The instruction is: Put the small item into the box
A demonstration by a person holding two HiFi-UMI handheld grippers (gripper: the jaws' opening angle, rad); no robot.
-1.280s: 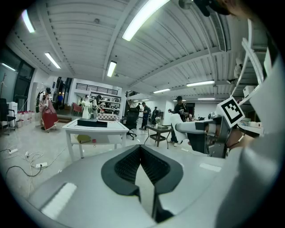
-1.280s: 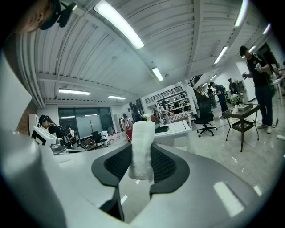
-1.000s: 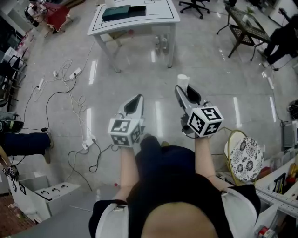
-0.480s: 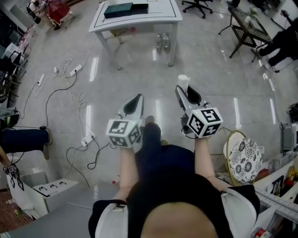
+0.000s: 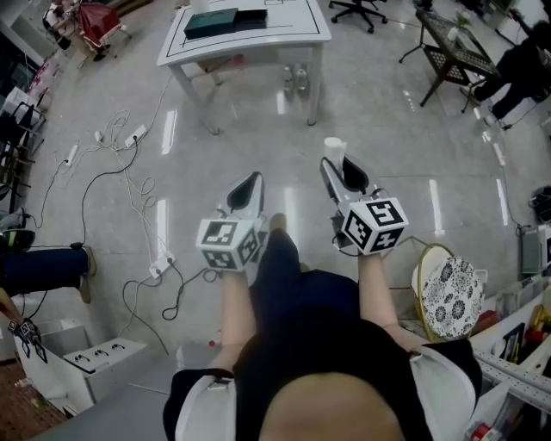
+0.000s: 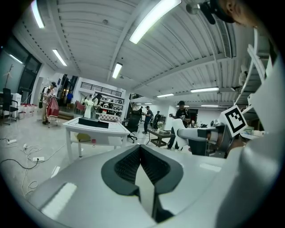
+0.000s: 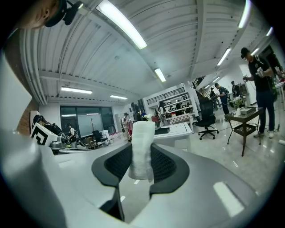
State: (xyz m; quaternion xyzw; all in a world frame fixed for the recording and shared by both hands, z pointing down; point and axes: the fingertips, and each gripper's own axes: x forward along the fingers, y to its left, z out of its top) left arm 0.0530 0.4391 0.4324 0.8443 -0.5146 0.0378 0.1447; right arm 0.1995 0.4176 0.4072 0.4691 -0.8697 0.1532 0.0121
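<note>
Head view: right tongs [image 5: 333,164] grip the item, well short of the counter [image 5: 297,30].
Right gripper view shows the white item [image 7: 142,147] upright, pinched between the pads. Left tongs [image 6: 141,150] are closed with nothing between them. Both tongs are out over the floor [image 5: 405,198]; the dark box [image 5: 215,23] lies on the white counter ahead.

Ahead of you a white table [image 5: 297,26] stands on the glossy floor [image 5: 405,164] with two bottles [image 5: 294,80] beneath it, loose cables [image 5: 120,177] and a power strip [image 5: 138,135] sprawl to your left, and a dark lattice side table [image 5: 452,53] and a round patterned disc [image 5: 452,293] sit to your right.
</note>
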